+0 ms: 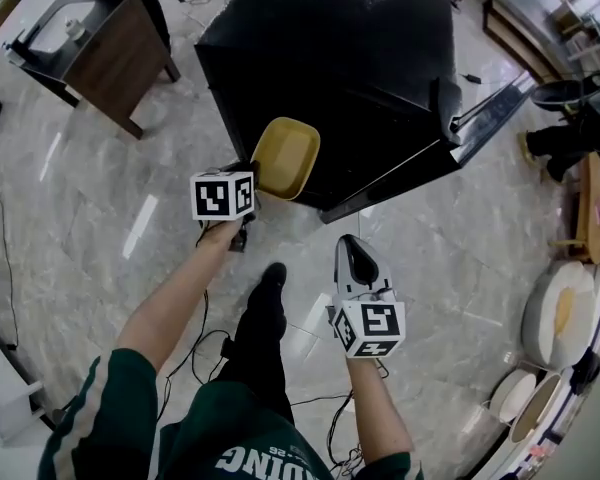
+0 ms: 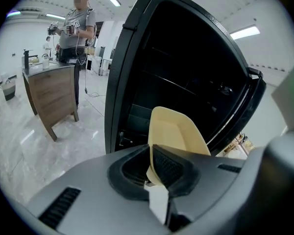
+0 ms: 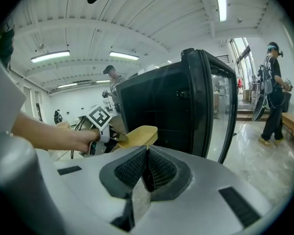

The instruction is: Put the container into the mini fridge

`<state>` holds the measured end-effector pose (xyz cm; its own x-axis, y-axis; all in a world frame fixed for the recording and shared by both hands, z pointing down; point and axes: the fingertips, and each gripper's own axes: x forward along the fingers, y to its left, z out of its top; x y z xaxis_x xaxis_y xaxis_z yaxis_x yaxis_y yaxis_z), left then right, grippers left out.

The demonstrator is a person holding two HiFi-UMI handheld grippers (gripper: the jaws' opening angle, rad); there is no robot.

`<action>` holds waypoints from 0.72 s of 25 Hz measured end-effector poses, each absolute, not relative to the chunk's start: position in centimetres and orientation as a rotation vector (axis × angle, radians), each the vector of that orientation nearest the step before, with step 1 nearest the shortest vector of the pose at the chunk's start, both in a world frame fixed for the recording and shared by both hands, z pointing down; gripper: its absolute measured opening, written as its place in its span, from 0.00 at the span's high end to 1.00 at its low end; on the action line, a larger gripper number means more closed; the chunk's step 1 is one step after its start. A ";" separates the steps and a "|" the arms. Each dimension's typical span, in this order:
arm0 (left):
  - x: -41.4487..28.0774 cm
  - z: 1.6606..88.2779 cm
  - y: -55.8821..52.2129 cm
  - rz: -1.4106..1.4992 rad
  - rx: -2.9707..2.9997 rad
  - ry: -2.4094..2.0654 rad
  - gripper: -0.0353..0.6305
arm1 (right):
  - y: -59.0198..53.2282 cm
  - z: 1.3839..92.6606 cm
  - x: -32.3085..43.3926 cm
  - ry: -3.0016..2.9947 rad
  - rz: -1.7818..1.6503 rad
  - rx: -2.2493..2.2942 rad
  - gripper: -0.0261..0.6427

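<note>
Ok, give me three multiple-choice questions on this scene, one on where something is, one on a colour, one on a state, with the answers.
1. Where is the container relative to the mini fridge?
A. On a shelf inside it
B. In front of it, held by the left tool
C. On the floor beside it

2. What colour is the container?
A. Yellow
B. Blue
C. Red

3. How does the mini fridge's door stand?
A. Shut
B. Open
C. Taken off and laid flat

Answers:
1 B: the left tool is clamped on the container's rim, and the container is outside the opening.
2 A: it shows pale yellow in all three views.
3 B: the door is swung aside, and the left gripper view looks into the dark interior.
</note>
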<state>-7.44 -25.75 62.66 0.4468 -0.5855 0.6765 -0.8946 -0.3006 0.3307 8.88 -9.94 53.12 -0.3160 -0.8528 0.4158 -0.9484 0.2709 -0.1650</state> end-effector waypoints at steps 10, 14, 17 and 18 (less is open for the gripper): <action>-6.0 65.2 -29.0 0.555 1.942 -1.259 0.91 | -10.1 54.8 8.7 -2.273 0.585 1.650 0.91; -5.5 66.1 -30.1 0.568 1.916 -1.285 0.91 | -10.2 55.0 9.2 -2.258 0.592 1.657 0.91; -5.3 66.7 -31.1 0.556 1.897 -1.292 0.91 | -10.4 55.4 9.4 -2.250 0.594 1.660 0.91; -5.2 66.9 -31.4 0.552 1.890 -1.294 0.91 | -10.5 55.6 9.5 -2.247 0.597 1.657 0.91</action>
